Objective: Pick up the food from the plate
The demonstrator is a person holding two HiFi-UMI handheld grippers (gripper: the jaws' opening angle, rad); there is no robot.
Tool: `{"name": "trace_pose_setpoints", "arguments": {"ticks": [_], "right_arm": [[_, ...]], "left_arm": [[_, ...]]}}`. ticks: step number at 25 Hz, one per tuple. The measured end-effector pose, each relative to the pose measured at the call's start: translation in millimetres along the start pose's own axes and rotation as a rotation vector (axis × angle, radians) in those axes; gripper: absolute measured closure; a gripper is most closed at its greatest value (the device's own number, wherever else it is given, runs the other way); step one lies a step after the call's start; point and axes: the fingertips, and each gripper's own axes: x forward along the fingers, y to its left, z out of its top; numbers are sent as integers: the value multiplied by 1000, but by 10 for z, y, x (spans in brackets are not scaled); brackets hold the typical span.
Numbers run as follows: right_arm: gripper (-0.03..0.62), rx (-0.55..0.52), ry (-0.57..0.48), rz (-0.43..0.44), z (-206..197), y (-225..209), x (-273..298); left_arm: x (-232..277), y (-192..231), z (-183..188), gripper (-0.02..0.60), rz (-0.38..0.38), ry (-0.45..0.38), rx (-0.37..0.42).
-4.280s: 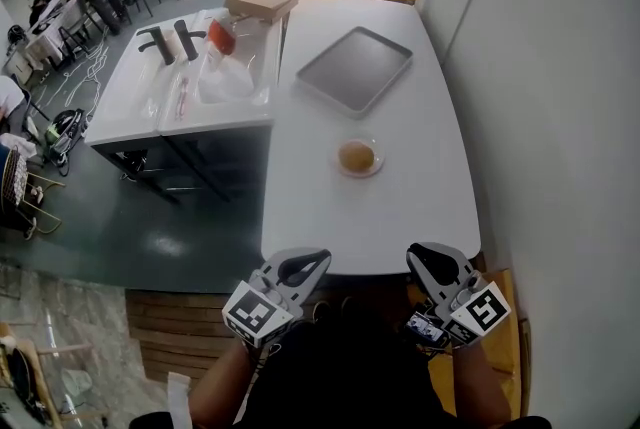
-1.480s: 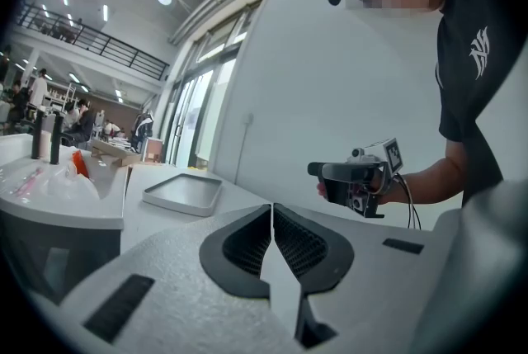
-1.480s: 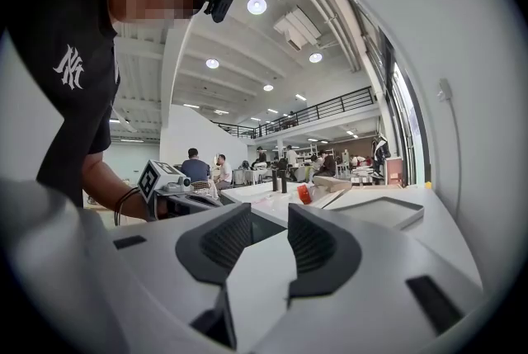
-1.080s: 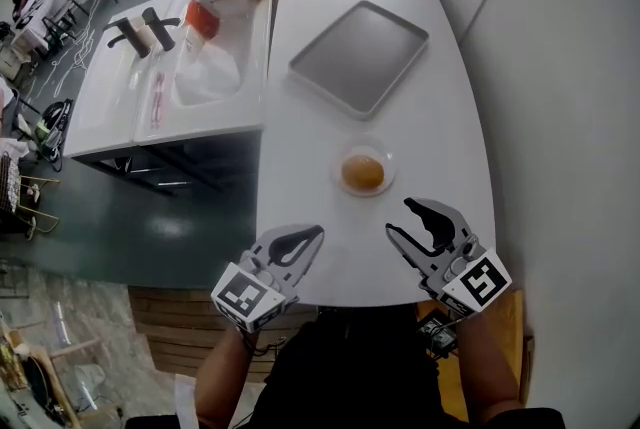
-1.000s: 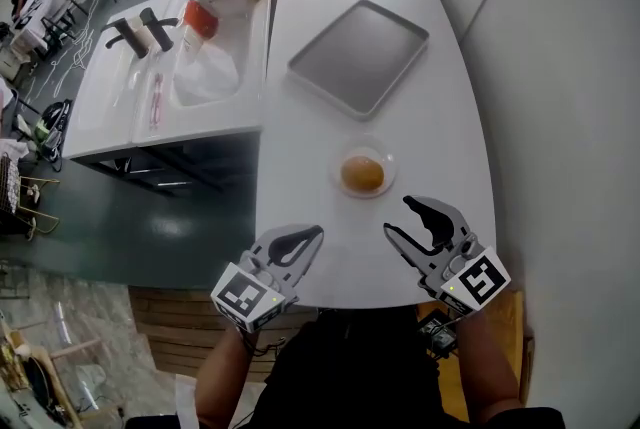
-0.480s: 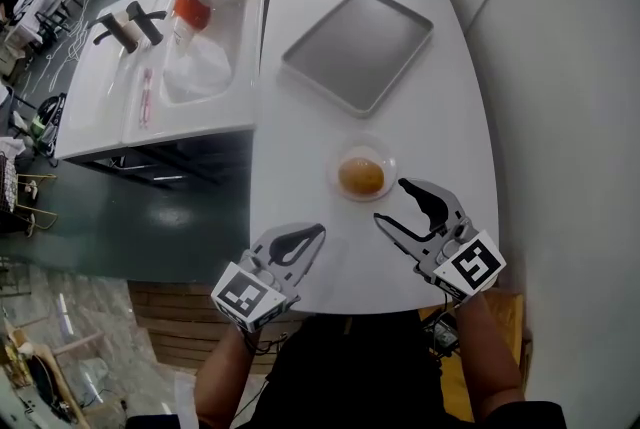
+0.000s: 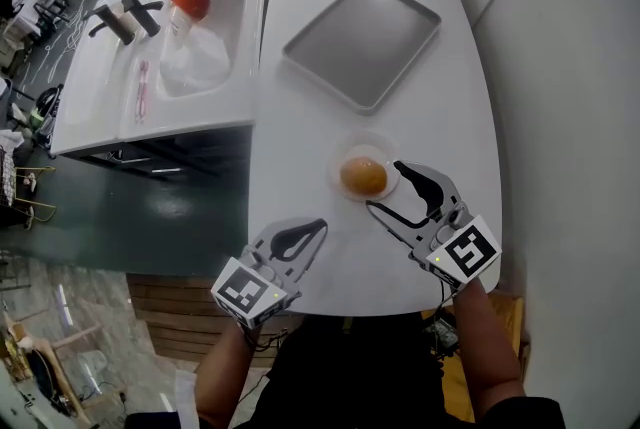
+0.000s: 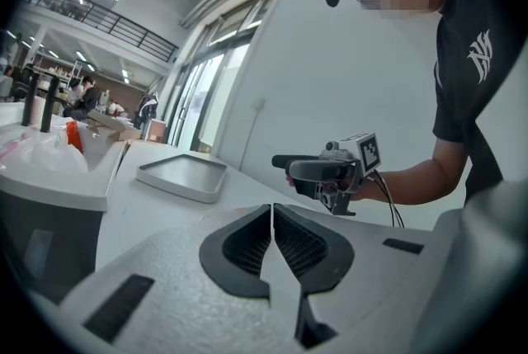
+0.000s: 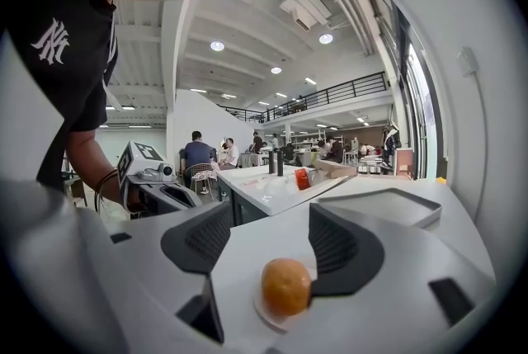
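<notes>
Approach step in hand: my right gripper (image 7: 384, 186) is opening its jaws, nothing yet between the pads; my left gripper (image 7: 316, 231) is idling closed. The food (image 7: 363, 176) is sitting on the plate (image 7: 337, 160) at twelve o'clock, calling for advancing, then closing. It is looking near-round, showing no clear long axis.

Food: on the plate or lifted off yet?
On the plate. The food sits on the plate. The right gripper has its jaws opening near it, with neither pad pressing on it.
</notes>
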Motion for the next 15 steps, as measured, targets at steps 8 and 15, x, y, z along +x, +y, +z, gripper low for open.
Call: {"name": "trace_pose_setpoints", "arguments": {"ticks": [8, 15], "right_arm": [[307, 10, 58, 29, -258, -82, 137], [298, 19, 93, 29, -419, -182, 250]], "left_arm": [[55, 48, -83, 572, -6, 11, -30], [153, 161, -140, 572, -1, 32, -42]]}}
